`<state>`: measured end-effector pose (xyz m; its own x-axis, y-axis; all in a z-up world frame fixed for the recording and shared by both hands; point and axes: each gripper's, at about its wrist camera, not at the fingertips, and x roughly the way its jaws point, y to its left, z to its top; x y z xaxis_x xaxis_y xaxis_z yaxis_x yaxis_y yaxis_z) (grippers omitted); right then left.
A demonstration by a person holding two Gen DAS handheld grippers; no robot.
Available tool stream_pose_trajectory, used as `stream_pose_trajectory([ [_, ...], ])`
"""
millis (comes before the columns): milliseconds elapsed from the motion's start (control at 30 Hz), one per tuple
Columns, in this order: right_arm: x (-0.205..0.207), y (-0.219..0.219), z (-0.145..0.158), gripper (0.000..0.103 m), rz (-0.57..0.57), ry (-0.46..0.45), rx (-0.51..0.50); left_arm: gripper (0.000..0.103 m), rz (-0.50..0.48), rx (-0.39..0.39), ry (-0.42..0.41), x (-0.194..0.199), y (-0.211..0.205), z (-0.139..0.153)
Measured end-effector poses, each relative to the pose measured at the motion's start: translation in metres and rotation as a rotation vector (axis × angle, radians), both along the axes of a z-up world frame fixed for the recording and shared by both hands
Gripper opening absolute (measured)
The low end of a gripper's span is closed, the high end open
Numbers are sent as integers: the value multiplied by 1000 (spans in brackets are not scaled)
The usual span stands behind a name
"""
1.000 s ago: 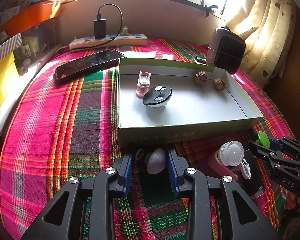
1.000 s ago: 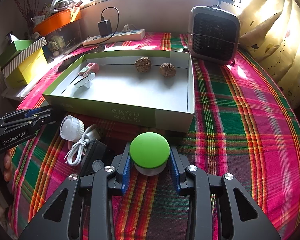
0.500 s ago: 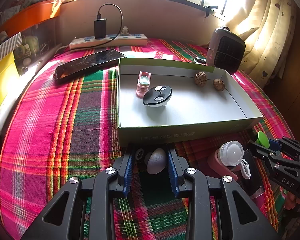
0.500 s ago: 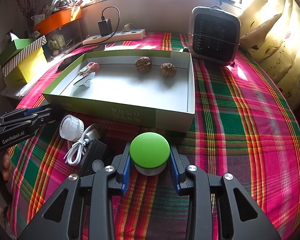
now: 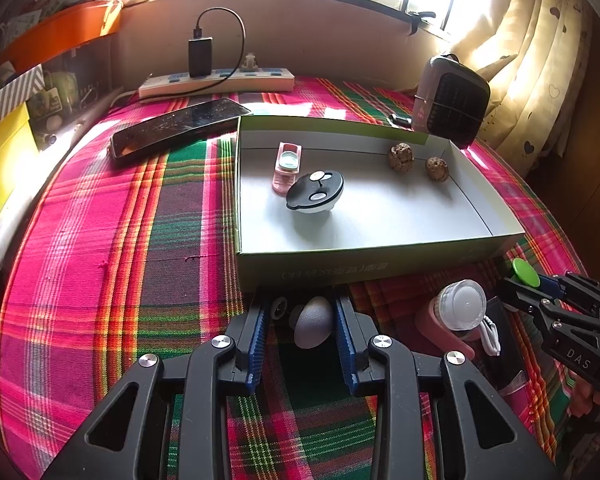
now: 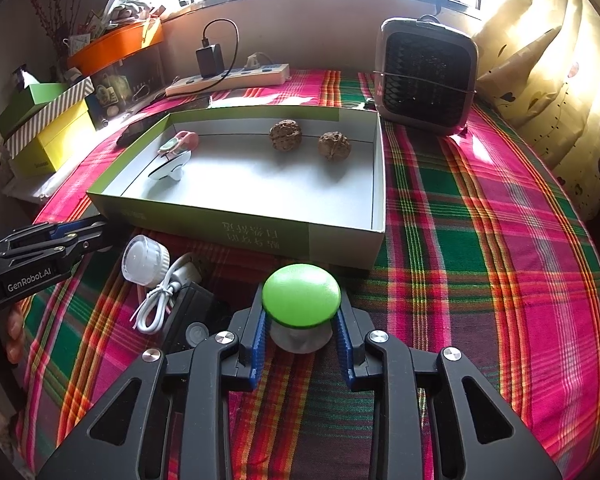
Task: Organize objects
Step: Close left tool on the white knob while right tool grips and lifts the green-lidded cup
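A shallow green box (image 5: 380,268) (image 6: 236,232) lies on the plaid cloth and holds a pink case (image 5: 287,162), a black-and-white round gadget (image 5: 315,192) and two walnuts (image 5: 401,157) (image 6: 286,135). My left gripper (image 5: 300,320) stands just before the box's front wall, its jaws close around a small grey egg-shaped object (image 5: 313,322). My right gripper (image 6: 300,320) is shut on a green-capped mushroom-shaped object (image 6: 301,295) and holds it before the box's front right corner.
A pink bottle with a clear cap (image 5: 458,312) (image 6: 146,260), a white cable (image 6: 160,300) and a black device (image 6: 188,316) lie between the grippers. A phone (image 5: 176,126), a power strip (image 5: 216,80), a small heater (image 6: 426,76) and stacked boxes (image 6: 48,128) stand around.
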<state>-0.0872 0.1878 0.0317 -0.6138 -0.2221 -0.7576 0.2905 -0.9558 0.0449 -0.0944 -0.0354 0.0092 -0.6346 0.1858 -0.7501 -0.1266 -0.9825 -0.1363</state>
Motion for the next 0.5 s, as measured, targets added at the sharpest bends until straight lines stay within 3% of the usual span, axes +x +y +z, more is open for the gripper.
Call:
stream_pose_trajectory([
  [33,0,0,1,17,0,5,-1,29,1,0,0,0,0,0],
  [500,1,3,1,18,0,5,-13,29,2,3,1,1,-1,0],
])
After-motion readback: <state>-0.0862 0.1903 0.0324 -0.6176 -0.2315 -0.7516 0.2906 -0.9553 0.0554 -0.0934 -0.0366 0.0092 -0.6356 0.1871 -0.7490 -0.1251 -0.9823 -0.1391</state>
